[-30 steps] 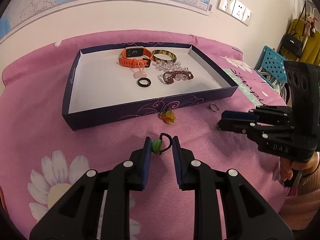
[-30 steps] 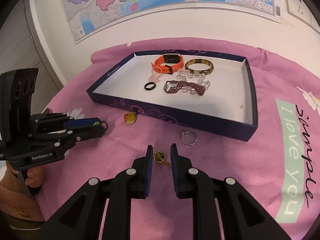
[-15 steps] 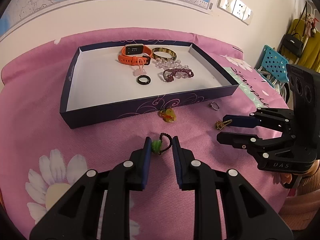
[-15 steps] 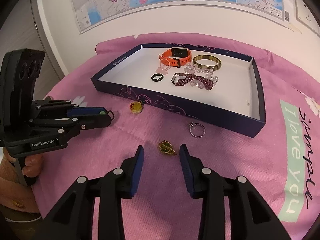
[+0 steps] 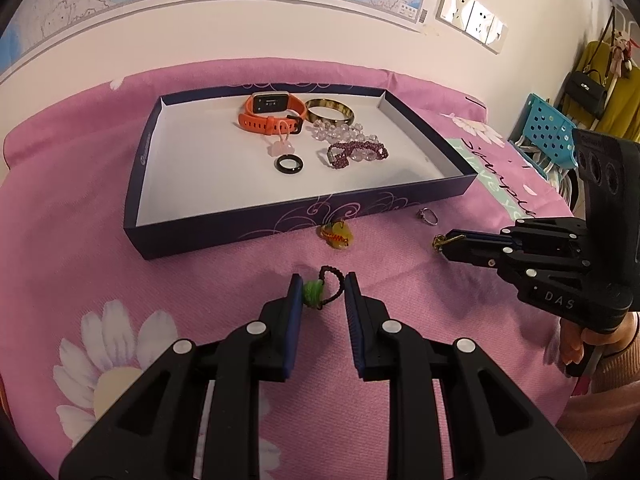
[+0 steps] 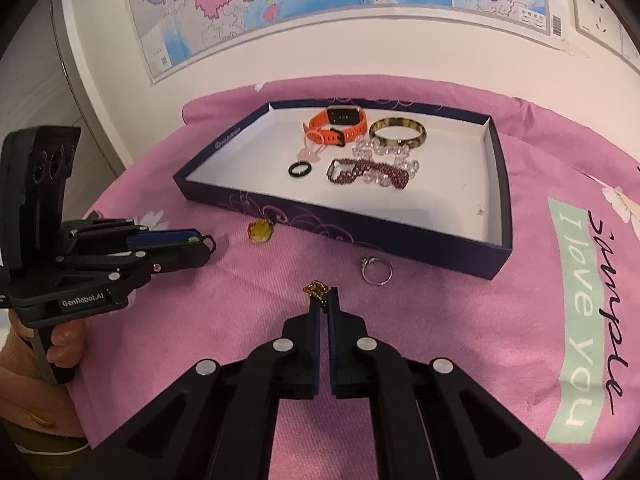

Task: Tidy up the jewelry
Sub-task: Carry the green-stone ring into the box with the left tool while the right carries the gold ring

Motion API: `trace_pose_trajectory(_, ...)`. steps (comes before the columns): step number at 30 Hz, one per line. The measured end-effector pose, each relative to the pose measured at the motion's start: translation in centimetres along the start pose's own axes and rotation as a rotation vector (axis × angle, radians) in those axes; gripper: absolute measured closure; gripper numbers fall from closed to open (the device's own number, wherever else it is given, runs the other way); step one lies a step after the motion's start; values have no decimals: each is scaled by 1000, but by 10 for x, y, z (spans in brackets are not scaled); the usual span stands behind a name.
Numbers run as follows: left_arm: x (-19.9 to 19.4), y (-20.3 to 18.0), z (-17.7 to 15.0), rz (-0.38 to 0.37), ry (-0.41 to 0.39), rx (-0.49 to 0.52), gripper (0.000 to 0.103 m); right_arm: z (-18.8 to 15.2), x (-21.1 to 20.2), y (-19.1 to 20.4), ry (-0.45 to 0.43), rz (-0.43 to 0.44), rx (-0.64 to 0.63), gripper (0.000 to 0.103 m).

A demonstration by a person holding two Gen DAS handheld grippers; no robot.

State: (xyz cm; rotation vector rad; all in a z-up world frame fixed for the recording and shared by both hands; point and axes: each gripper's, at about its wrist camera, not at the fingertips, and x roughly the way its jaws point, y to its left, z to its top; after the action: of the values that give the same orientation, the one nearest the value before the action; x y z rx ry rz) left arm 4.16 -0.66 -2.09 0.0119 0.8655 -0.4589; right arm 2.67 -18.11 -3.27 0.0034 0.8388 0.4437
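My left gripper (image 5: 322,286) is shut on a green bead pendant (image 5: 311,294) with a black cord loop, held just above the pink cloth. My right gripper (image 6: 325,296) is shut on a small gold charm (image 6: 316,290) that sticks out past its tips; in the left wrist view the gold charm (image 5: 438,240) shows at the right gripper (image 5: 450,242). A navy tray (image 5: 240,236) with a white floor holds an orange watch (image 5: 268,114), a bangle (image 5: 330,110), clear and purple bead bracelets, a black ring (image 5: 289,165) and a pink charm.
A yellow pendant (image 5: 337,237) lies on the cloth against the tray's front wall. A silver ring (image 6: 376,271) lies between the tray and my right gripper. A blue basket (image 5: 548,136) and hanging bags stand beyond the table's right edge. A hand holds each grip.
The right gripper's jaws spread wide around the gold charm lying on the cloth, then closed on it. The left gripper kept still with the green pendant.
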Motion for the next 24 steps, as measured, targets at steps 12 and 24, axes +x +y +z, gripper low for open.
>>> trace_pose_trajectory(12, -15, -8, 20, 19, -50, 34, 81, 23, -19, -4, -77, 4, -12, 101)
trace_pose_trajectory(24, -18, -5, 46, 72, -98, 52, 82, 47, -17, -11, -110, -5, -18, 101)
